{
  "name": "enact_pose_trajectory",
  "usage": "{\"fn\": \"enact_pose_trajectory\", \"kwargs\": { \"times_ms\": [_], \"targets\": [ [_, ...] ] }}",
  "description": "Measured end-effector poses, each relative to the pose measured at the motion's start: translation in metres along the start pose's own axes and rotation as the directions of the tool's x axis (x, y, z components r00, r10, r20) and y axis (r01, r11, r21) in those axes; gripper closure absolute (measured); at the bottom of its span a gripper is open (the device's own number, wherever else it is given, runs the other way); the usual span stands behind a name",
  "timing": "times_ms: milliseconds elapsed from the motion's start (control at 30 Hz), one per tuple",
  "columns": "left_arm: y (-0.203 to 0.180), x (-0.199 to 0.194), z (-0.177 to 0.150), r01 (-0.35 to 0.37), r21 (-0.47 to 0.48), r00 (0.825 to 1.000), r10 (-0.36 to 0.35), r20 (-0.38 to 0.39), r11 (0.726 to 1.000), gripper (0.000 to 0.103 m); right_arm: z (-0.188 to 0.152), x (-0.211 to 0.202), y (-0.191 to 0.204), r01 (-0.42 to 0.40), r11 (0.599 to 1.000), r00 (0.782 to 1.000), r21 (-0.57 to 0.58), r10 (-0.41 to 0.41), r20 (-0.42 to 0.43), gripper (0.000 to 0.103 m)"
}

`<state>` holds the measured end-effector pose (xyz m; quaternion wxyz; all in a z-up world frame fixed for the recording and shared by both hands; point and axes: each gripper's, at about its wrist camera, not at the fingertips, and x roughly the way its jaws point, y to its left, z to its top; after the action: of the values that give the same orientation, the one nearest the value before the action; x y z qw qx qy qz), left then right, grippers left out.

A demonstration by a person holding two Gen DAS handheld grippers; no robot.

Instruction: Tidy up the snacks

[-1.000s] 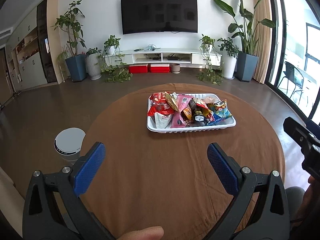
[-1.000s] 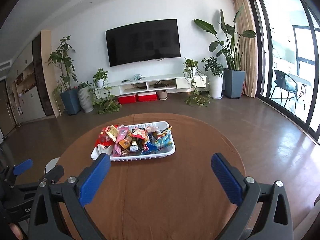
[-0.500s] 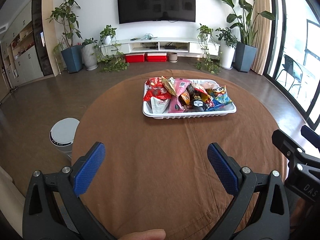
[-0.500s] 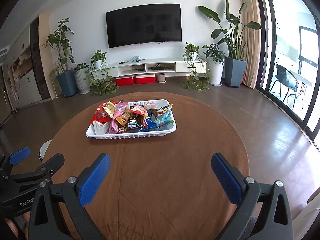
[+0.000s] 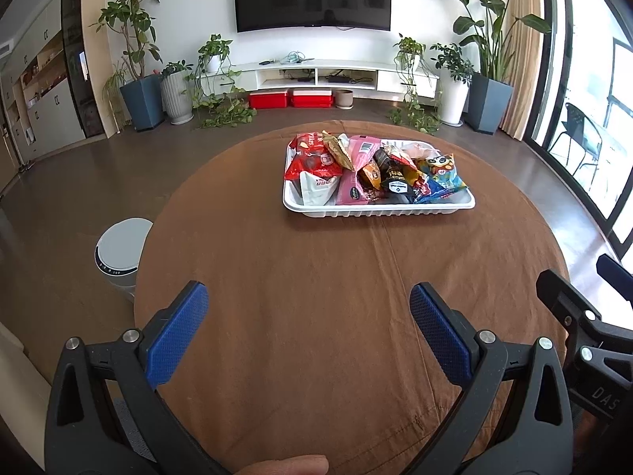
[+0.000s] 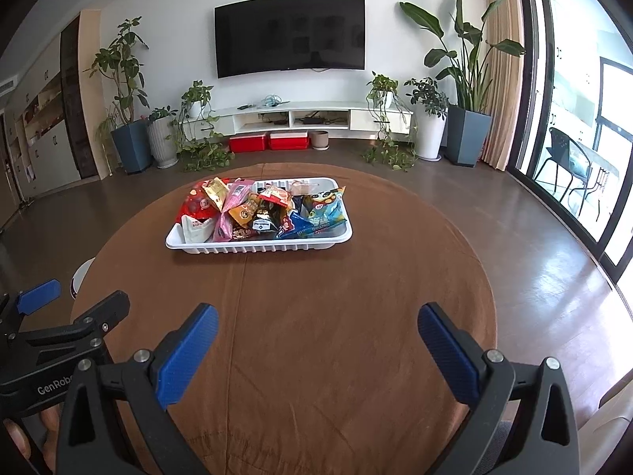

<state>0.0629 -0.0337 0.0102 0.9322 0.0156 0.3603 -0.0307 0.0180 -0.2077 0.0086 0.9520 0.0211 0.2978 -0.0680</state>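
A white ribbed tray (image 5: 379, 210) (image 6: 257, 246) sits on the far half of a round table under a brown cloth (image 5: 316, 297) (image 6: 300, 297). Several snack packets fill it: a red bag (image 5: 312, 158) (image 6: 196, 204) at the left, a pink one (image 5: 358, 168) (image 6: 231, 206) beside it, a dark packet (image 5: 395, 184), and a blue packet (image 5: 443, 174) (image 6: 326, 209) at the right. My left gripper (image 5: 308, 316) hovers open and empty over the near part of the cloth. My right gripper (image 6: 316, 336) is likewise open and empty, well short of the tray.
A white cylindrical bin (image 5: 120, 249) stands on the floor left of the table. Beyond are a TV (image 6: 289, 35), a low white console (image 6: 300, 116), potted plants (image 6: 467, 91), and glass doors (image 6: 585, 118) at the right. A fingertip (image 5: 285, 465) shows at the left view's bottom.
Both grippers have advanced and tilted down toward the table, so the tray looks nearer and larger. Both stay open and empty; the snacks have not moved.
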Motion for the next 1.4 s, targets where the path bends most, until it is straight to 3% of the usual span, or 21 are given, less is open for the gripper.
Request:
{"fn": "enact_pose_trajectory", "kwargs": {
  "times_ms": [1400],
  "targets": [
    [-0.0002, 0.0070, -0.0037, 0.004, -0.001, 1.000, -0.004, -0.009, 1.000, 0.000, -0.0090, 0.0051, -0.0004, 0.000, 1.000, 0.999, -0.016, -0.001, -0.036, 0.000]
  ]
}}
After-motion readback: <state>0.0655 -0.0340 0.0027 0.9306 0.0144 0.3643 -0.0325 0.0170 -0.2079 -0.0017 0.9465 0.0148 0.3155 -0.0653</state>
